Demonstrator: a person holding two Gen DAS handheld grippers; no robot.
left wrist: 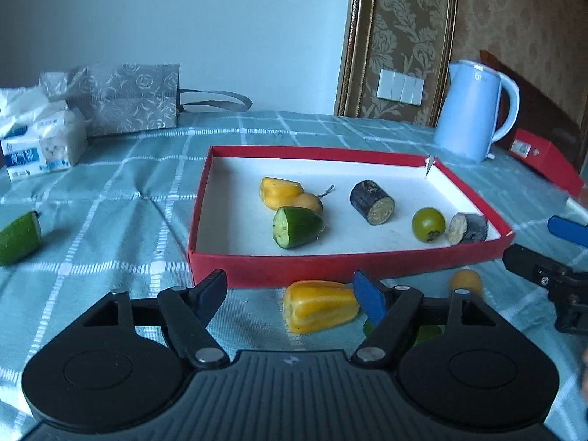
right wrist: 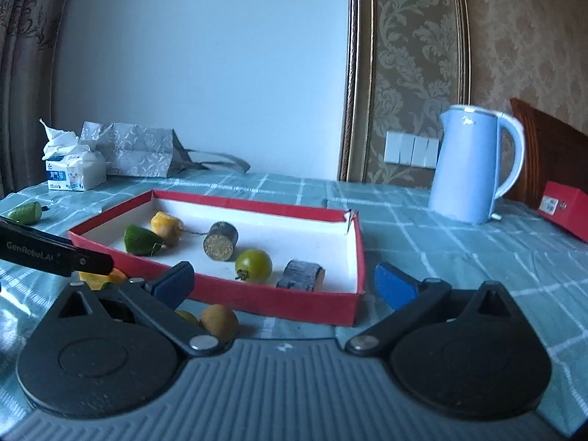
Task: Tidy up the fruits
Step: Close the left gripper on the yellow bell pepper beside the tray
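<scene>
A red box (left wrist: 279, 272) with a white floor holds a yellow pepper piece (left wrist: 279, 192), a small yellow fruit (left wrist: 309, 202), a cucumber end (left wrist: 297, 226), two dark eggplant chunks (left wrist: 372, 202) and a green tomato (left wrist: 428, 224). My left gripper (left wrist: 292, 294) is open, with a yellow pepper piece (left wrist: 319, 310) on the cloth between its fingers. A small yellow fruit (left wrist: 466, 281) lies right of it. My right gripper (right wrist: 284, 281) is open and empty in front of the box (right wrist: 279, 303). A brownish round fruit (right wrist: 219, 321) lies by its left finger.
A cucumber piece (left wrist: 19, 237) lies on the checked cloth at far left. A blue kettle (left wrist: 474, 110) and a red carton (left wrist: 547, 158) stand at the back right. A tissue pack (left wrist: 36, 147) and a grey bag (left wrist: 128, 99) sit at the back left.
</scene>
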